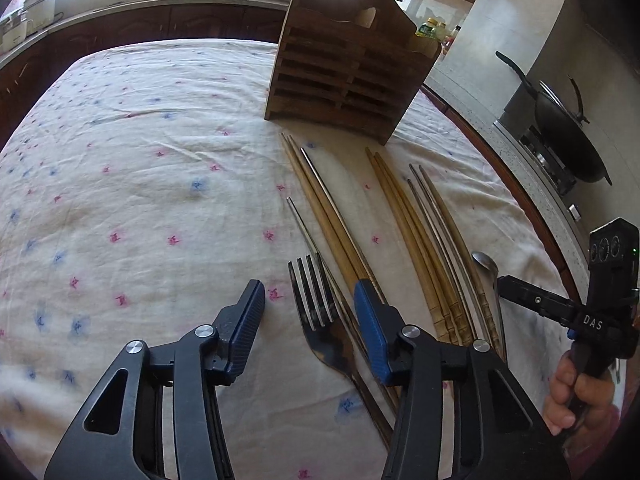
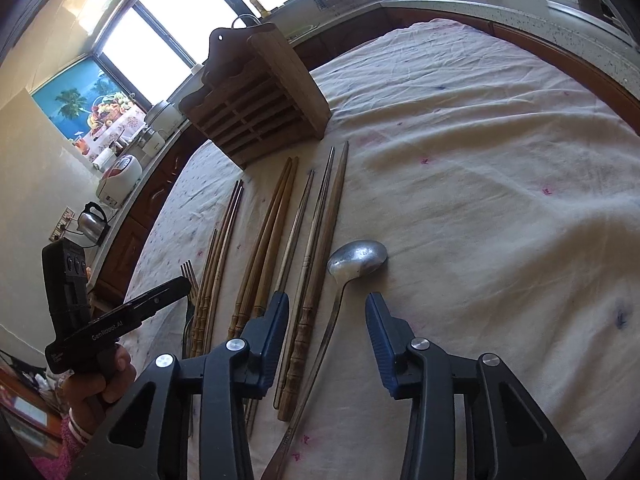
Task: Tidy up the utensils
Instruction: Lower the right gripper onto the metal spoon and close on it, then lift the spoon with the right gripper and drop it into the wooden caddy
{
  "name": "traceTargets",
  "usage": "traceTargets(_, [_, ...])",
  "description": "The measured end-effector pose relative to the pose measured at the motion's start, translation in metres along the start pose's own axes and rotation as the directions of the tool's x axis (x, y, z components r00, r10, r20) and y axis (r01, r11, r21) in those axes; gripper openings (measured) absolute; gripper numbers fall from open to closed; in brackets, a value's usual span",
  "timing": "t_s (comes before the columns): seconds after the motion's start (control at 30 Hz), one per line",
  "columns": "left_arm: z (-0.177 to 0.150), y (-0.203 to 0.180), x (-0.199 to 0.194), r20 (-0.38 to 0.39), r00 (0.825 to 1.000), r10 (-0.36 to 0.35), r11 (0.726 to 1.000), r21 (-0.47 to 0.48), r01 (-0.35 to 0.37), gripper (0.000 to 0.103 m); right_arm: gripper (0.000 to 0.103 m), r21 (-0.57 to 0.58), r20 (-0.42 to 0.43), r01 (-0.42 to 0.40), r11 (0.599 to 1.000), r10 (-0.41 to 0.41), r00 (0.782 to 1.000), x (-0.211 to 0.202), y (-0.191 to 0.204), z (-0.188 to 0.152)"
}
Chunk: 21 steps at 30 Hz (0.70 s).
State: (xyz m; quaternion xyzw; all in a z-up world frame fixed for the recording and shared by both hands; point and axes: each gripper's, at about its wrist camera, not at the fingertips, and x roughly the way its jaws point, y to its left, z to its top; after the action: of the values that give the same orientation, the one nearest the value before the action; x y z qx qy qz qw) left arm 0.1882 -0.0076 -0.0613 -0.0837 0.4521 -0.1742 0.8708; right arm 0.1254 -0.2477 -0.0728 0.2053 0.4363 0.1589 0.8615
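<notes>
A slatted wooden utensil holder [image 1: 344,80] stands at the far side of the cloth-covered table [image 1: 140,168]; it also shows in the right wrist view [image 2: 256,108]. Several wooden and metal chopsticks [image 1: 332,216] lie in rows in front of it, also in the right wrist view [image 2: 272,236]. A metal fork [image 1: 320,312] lies between the fingers of my open, empty left gripper [image 1: 310,304]. A metal spoon [image 2: 352,264] lies between the fingers of my open, empty right gripper [image 2: 327,322]. The spoon's bowl shows in the left wrist view [image 1: 486,266].
A kitchen counter [image 1: 120,12] with appliances runs behind the table. A black wok [image 1: 568,128] sits on a stove to the right. A kettle [image 2: 93,222] and rice cooker [image 2: 120,176] stand on the left counter. The table's curved edge [image 2: 580,68] is near.
</notes>
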Motion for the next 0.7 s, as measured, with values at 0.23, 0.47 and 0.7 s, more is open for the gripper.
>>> traceTargets(0.23, [0.005,0.005,0.007,-0.011,0.998,-0.063,0.998,-0.007,0.063,0.016,0.013,0.063,-0.022,-0.055,0.997,0.056,0.998,0.010,-0.014,0.009])
traceTargets(0.47, [0.004,0.001,-0.014,0.025,0.996,-0.084,0.996,0.010,0.084,0.002,0.002,0.077,-0.003,-0.099,0.992,0.099,0.995,-0.001,-0.014,0.008])
traceTargets(0.7, [0.008,0.000,-0.054,0.123,0.990,-0.068,0.998,0.020,0.066,0.002,0.002,-0.008,0.096,-0.100,0.995,0.100,0.990,-0.040,0.013,0.024])
